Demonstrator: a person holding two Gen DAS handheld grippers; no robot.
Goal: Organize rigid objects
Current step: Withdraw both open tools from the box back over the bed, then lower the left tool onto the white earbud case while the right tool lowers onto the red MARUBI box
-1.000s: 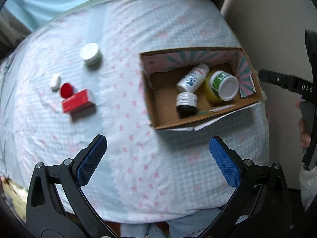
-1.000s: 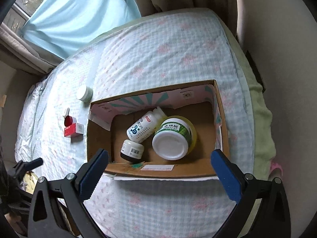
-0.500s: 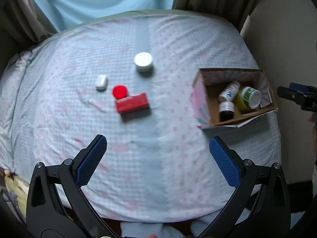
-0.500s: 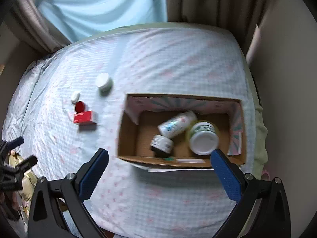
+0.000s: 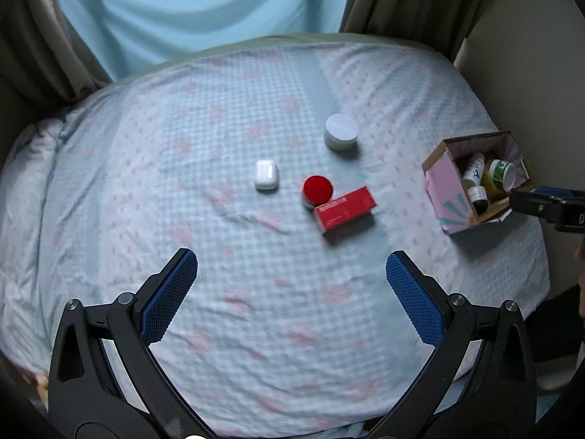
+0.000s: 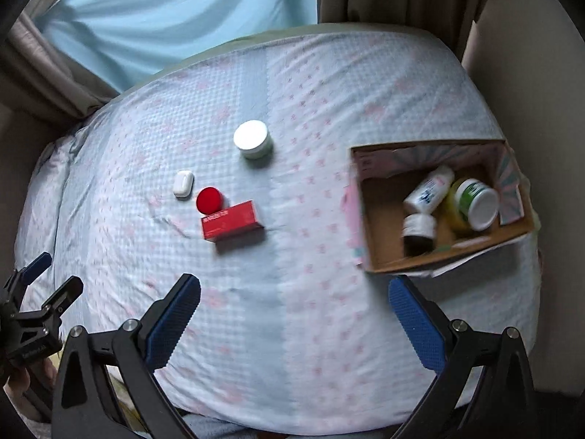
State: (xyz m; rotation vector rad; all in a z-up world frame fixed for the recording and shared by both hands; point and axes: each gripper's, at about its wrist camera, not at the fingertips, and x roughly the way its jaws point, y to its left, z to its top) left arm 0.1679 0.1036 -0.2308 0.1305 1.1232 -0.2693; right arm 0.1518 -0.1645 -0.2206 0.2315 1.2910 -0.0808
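Step in hand, as judged: fetching the next loose item for boxing.

Left gripper (image 5: 291, 281): blue-padded jaws spread wide, empty, low centre of left wrist view. Right gripper (image 6: 294, 309): likewise spread, empty.

Loose on light blue checked bedspread (image 5: 204, 139), mid-frame:
- Red rectangular carton (image 5: 345, 209), lying flat, nearest the left gripper; best straddled across its narrow width.
- Red round cap (image 5: 317, 189), touching the carton's upper-left edge; risk of nudging it during the grasp.
- White rounded plastic case (image 5: 266, 174), just left of the cap.
- White-lidded round jar (image 5: 341, 132), apart, upper right of the group.

Open cardboard box with pink patterned sides (image 6: 369, 252), right of frame: white bottle with blue label (image 6: 428, 189) lying, green-labelled white-lidded tub (image 6: 475, 203) tilted, small dark jar (image 6: 418, 228).
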